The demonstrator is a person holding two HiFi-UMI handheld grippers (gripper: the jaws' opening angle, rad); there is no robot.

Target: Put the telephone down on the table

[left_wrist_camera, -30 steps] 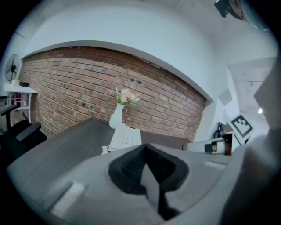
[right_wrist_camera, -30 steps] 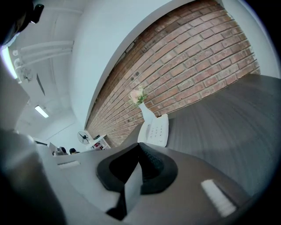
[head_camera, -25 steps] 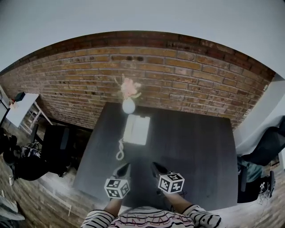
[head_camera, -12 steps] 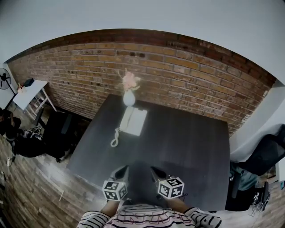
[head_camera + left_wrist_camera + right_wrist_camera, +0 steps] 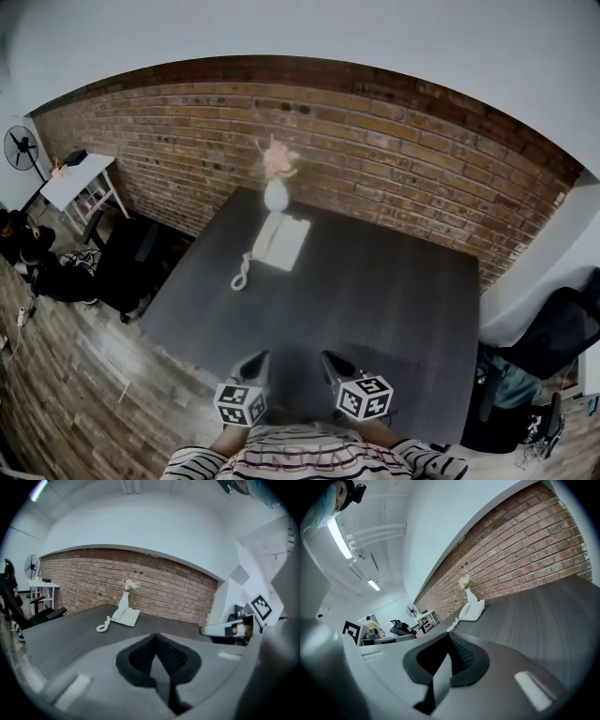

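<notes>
Left gripper (image 5: 256,362) and right gripper (image 5: 329,362) hang clenched and empty at bottom centre, the telephone (image 5: 281,241) already flat on the table (image 5: 375,291) above them, so the task looks done and they need only stay clear.

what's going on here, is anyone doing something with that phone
A person holds the left tongs and right tongs, both shut and empty, at the near edge of the table. The phone lies at the table's far side beside a vase, its cord coiled next to it. Nothing touches it.
</notes>
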